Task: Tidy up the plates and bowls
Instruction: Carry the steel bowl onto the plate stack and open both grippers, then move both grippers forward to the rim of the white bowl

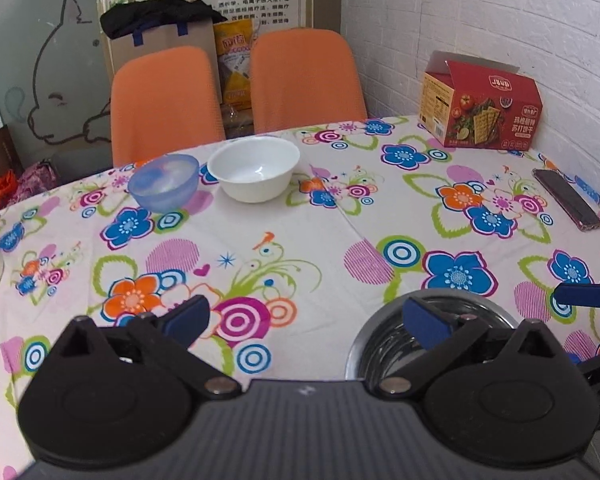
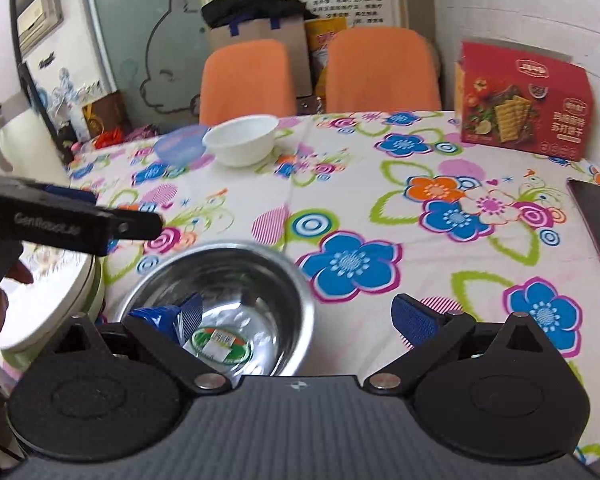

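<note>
A steel bowl point(image 2: 236, 280) with a green label inside stands on the flowered tablecloth near the front. My right gripper point(image 2: 300, 320) is open, with its left finger inside the bowl and its right finger outside the rim. In the left wrist view the steel bowl point(image 1: 384, 336) sits low on the right, and my left gripper point(image 1: 306, 320) is open and holds nothing, its right finger in front of the bowl. A blue bowl point(image 1: 164, 182) and a white bowl point(image 1: 256, 174) stand side by side at the far edge. A white plate point(image 2: 56, 296) lies left of the steel bowl.
A red cracker box point(image 1: 480, 108) stands at the far right by the brick wall. A phone point(image 1: 568, 200) lies near the right edge. Two orange chairs point(image 1: 164, 100) are pushed in behind the table. The left gripper's arm point(image 2: 72, 220) crosses the right wrist view.
</note>
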Available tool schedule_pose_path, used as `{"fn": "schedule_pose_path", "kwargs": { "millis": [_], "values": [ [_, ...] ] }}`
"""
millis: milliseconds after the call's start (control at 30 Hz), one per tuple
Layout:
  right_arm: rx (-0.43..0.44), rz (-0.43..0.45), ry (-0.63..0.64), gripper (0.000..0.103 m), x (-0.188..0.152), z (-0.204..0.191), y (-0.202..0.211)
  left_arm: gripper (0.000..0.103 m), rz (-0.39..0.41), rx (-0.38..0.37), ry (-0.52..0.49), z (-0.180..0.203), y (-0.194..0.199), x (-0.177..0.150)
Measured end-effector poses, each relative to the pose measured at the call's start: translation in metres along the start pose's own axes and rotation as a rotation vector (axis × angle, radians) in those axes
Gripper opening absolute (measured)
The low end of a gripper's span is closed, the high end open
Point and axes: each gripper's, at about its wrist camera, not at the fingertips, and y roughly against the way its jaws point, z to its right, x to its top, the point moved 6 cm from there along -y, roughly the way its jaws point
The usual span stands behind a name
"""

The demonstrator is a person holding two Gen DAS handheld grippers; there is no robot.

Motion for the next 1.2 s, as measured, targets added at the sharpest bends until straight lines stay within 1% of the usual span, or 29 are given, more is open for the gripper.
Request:
{"fn": "schedule_pose_path", "kwargs": {
  "millis": [167,233,267,300,400,467,567,633,767,867,967,1067,1200],
  "values": [
    [0.027,-0.046,-0.129,0.089,0.020,0.010,-0.009,0.102,-0.016,-0.002,0.057,-0.022,-0.003,0.005],
    [0.058,-0.057,-0.153,0.089,0.028,0.008,-0.014,0.102,-0.029,0.005,0.079,-0.032,-0.007,0.006],
    [0.079,-0.051,-0.140,0.089,0.033,0.005,-0.015,0.102,-0.037,0.003,0.090,-0.037,-0.009,0.007],
    [0.081,-0.049,-0.118,0.089,0.038,0.002,-0.017,0.102,-0.045,-0.001,0.104,-0.041,-0.012,0.008],
    [0.058,-0.045,-0.007,0.089,0.063,-0.012,-0.027,0.102,-0.068,-0.029,0.163,-0.056,-0.024,0.016],
    [0.029,-0.048,0.042,0.089,0.084,-0.014,-0.039,0.102,-0.073,-0.040,0.209,-0.067,-0.033,0.024],
    [0.009,-0.072,0.065,0.089,0.113,-0.018,-0.067,0.102,-0.080,-0.024,0.286,-0.089,-0.047,0.035],
    [-0.001,-0.096,0.069,0.089,0.133,-0.022,-0.095,0.102,-0.084,-0.018,0.324,-0.105,-0.055,0.039],
    [-0.041,-0.162,0.123,0.089,0.164,-0.034,-0.163,0.102,-0.093,-0.010,0.352,-0.130,-0.065,0.038],
    [-0.095,-0.232,0.162,0.089,0.176,-0.040,-0.220,0.102,-0.104,-0.005,0.360,-0.145,-0.070,0.034],
    [-0.134,-0.316,0.180,0.088,0.178,-0.042,-0.270,0.102,-0.115,-0.001,0.360,-0.155,-0.073,0.029],
    [-0.181,-0.362,0.198,0.088,0.177,-0.039,-0.294,0.102,-0.119,0.003,0.347,-0.162,-0.074,0.026],
    [-0.227,-0.377,0.236,0.088,0.176,-0.034,-0.295,0.102,-0.113,-0.008,0.347,-0.165,-0.075,0.027]
  ]
}}
